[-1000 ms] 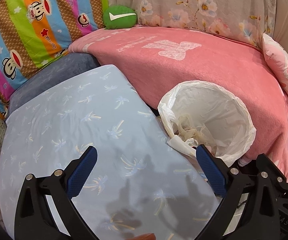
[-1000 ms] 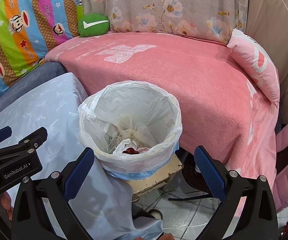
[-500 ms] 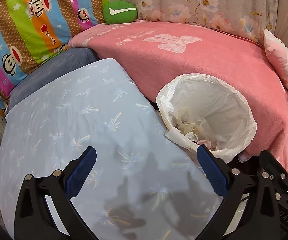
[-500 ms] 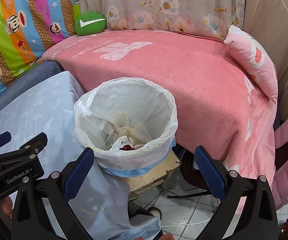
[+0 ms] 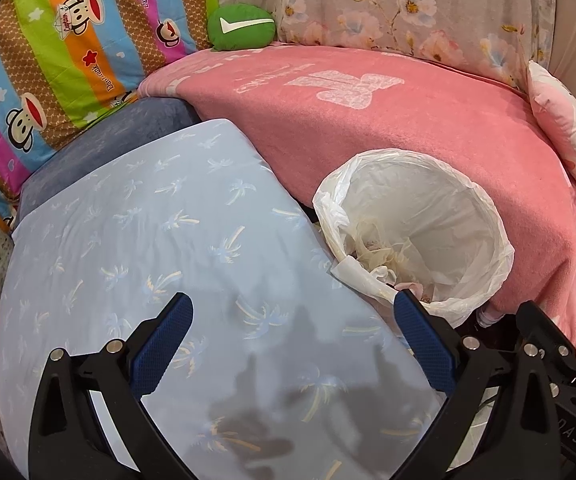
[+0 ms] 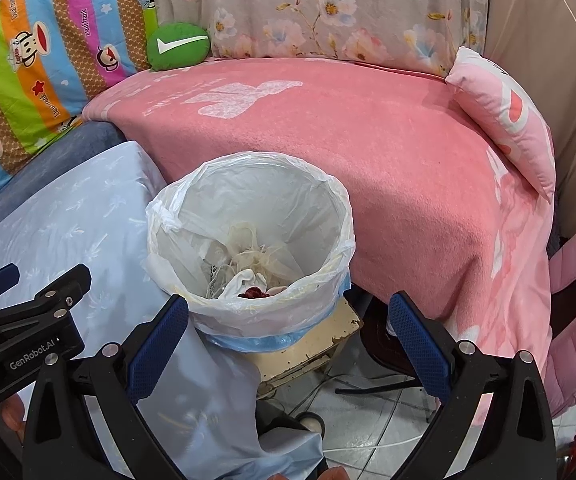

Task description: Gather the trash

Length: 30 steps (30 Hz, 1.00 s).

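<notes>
Both grippers are hanging empty over a bed area. In the left wrist view the left gripper [image 5: 290, 332] is sitting at the bottom of the frame with its blue-padded fingers [image 5: 162, 344] spread wide and nothing between them, above a pale blue sheet [image 5: 160, 240] printed with small palm trees. Right of centre the trash bin [image 5: 412, 232] is standing with a white plastic liner [image 5: 484, 204] folded over its rim, just beside the sheet and against the edge of a pink blanket [image 5: 368, 128] that is filling the upper middle. A green cushion [image 5: 242, 26] with a white tick is lying at the top, next to a striped monkey-print quilt [image 5: 68, 48] in the upper left.

In the right wrist view the right gripper [image 6: 288, 334] is likewise holding its fingers [image 6: 420, 346] far apart, gripping nothing, and the bin is sitting in the middle of the frame, just above the gap. Crumpled trash [image 6: 248, 276] is lying at the bottom of the liner: pale wrappers and a dark red scrap, though what it is cannot be made out. The bin seems to be resting on a worn cream stand [image 6: 312, 344], partly hidden. A pink pillow [image 6: 504, 120] is leaning at the right edge of the blanket, and tiled floor [image 6: 368, 424] is showing at the lower middle.
</notes>
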Tool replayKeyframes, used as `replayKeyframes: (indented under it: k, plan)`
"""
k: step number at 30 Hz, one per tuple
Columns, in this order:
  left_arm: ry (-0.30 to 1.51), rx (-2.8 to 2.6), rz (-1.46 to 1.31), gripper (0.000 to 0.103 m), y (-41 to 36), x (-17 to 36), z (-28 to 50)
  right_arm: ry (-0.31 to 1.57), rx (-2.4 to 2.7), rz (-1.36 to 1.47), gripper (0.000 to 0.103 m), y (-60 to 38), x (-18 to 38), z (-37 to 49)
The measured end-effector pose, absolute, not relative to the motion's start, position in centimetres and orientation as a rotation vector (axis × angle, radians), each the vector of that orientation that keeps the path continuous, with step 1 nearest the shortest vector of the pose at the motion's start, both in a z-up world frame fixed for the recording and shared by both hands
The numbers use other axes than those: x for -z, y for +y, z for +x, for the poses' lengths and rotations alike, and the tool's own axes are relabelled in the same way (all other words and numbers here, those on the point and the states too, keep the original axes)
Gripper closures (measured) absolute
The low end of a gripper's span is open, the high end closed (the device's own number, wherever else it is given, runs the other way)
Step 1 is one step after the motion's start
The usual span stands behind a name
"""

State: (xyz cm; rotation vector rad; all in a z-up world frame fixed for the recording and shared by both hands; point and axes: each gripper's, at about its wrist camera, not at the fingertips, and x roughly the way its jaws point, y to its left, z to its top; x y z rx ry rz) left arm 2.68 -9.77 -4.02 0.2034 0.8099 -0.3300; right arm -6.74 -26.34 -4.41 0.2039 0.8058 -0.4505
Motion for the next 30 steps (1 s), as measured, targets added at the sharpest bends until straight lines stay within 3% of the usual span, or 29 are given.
replayKeyframes:
  k: [30]
  plan:
    - [0.808,0.326,0.208,0.007,-9.99,4.20,2.52,0.807,0.452,0.206,0.006,-26.66,4.62,-6.82]
